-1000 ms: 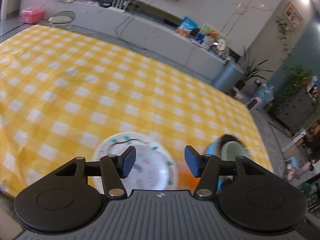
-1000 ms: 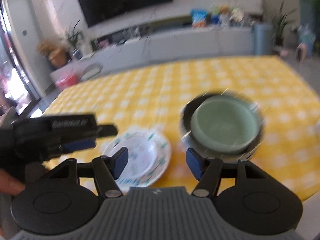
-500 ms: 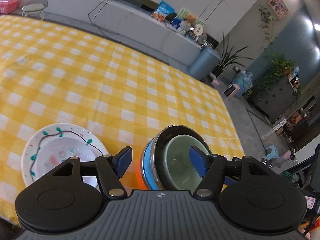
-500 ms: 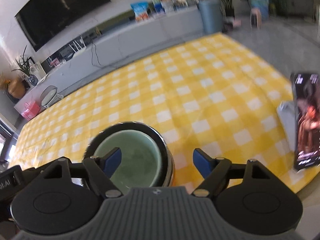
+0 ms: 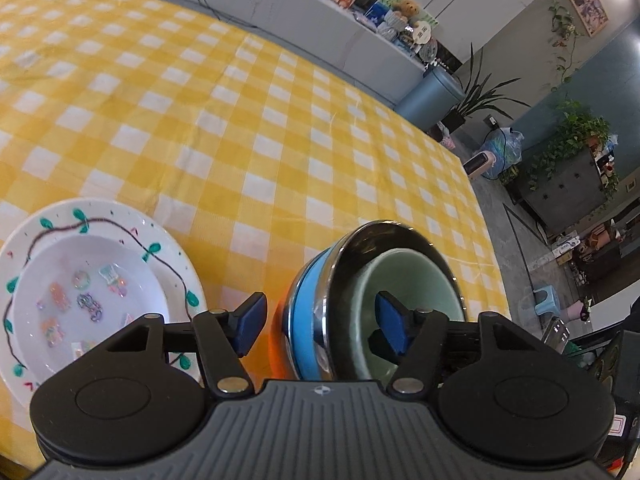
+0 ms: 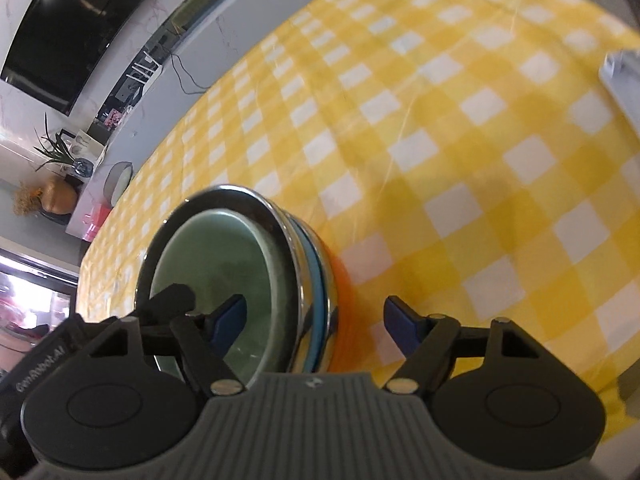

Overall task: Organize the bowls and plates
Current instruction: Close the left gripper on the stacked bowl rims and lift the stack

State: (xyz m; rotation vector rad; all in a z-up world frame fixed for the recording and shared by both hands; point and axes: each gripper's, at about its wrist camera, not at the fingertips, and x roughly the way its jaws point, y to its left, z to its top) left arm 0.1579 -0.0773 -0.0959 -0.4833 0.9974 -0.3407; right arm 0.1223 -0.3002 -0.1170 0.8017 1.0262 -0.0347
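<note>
Yellow-and-white checked cloth covers the desk (image 5: 248, 128), and behind it we see a long grey sideboard with snack bags, a dark wall screen and potted plants.

Near the desk's front edge stands a stack of bowls (image 5: 380, 300): a pale green ceramic bowl (image 6: 216, 264) sits inside a shiny steel bowl (image 6: 296, 248), which rests in a blue one with an orange one at the bottom. Only thin bands of blue and orange show under the steel rim. At about nine o'clock from the stack, close but apart from it, lies a white plate (image 5: 176, 256) with a painted purple vine and green leaves around its rim, and a smaller white dish (image 5: 88, 292) with pastel figures sits in it.

We see the left hand-held gripper (image 5: 320, 324) spread wide, its jaws having just closed a little; the near left wall of the stack lies between the blue pads, one pad outside the bowls and one over the green bowl's hollow, and neither presses on anything. The right hand-held gripper (image 6: 316, 324) is also spread, its jaws likewise having just drawn in slightly; it straddles the stack's right wall, again without pressing. In the right wrist view the left tool's fingertip (image 6: 172, 296) reaches over the green bowl from about eight o'clock.
</note>
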